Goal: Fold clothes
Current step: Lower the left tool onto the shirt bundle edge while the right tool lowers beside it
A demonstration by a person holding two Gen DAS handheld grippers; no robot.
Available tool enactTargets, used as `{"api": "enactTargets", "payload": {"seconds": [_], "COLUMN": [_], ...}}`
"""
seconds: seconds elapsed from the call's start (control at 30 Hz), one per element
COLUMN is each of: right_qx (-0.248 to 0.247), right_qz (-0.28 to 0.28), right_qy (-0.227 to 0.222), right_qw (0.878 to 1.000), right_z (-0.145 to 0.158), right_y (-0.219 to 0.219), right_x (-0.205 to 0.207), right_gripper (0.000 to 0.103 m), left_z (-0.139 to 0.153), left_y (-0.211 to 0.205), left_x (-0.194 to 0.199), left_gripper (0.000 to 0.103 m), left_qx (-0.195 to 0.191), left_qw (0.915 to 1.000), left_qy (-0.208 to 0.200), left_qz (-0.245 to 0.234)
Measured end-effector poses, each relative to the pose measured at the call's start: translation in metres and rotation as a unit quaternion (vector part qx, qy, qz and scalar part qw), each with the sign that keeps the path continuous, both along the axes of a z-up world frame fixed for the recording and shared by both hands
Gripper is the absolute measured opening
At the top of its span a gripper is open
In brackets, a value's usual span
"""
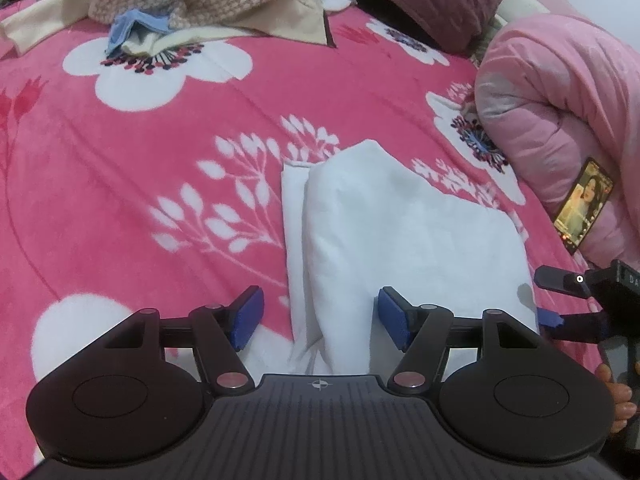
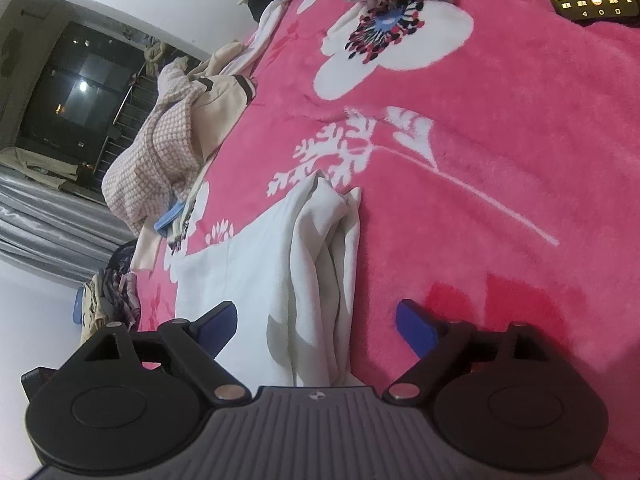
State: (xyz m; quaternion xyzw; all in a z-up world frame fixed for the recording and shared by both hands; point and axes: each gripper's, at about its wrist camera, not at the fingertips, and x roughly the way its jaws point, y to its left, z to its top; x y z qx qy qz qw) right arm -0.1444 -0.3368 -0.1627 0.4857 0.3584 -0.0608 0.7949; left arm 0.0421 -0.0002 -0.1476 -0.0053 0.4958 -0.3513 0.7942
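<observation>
Pink floral blanket (image 1: 120, 168) spreads beyond both grippers. White garment (image 1: 384, 232), partly folded, lies ahead of and between the left gripper (image 1: 320, 322) fingers, spread wide, empty; right gripper (image 2: 316, 330) likewise gapes, holding nothing.

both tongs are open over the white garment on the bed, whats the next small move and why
Probably lower the left tongs and close them on the near edge of the white garment. Its bunched fold already lies between their open fingers, nothing is gripped yet, and the cloth is only partly folded on the pink blanket. The right tongs sit open over the rumpled edge and could pinch likewise.
</observation>
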Motion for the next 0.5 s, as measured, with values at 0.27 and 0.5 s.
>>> {"api": "enactTargets", "payload": {"seconds": [0.27,0.5], "right_qx": [0.032,0.046], "right_qz": [0.002,0.008], "right_qy": [-0.011,-0.031], "right_qw": [0.999,0.998], "right_z": [-0.005,-0.012], "right_y": [-0.007,-0.019], "right_x": [0.018,0.052], "right_gripper": [0.094,0.099], "left_z": [-0.004,-0.011], "left_y": [0.001,0.007], "left_x": [0.0,0.006], "left_gripper": [0.064,0.066], "left_qx": [-0.006,-0.029], "left_qw": [0.9999,0.9992], "left_qy": [0.005,0.022], "left_qz": [-0.011,-0.016]}}
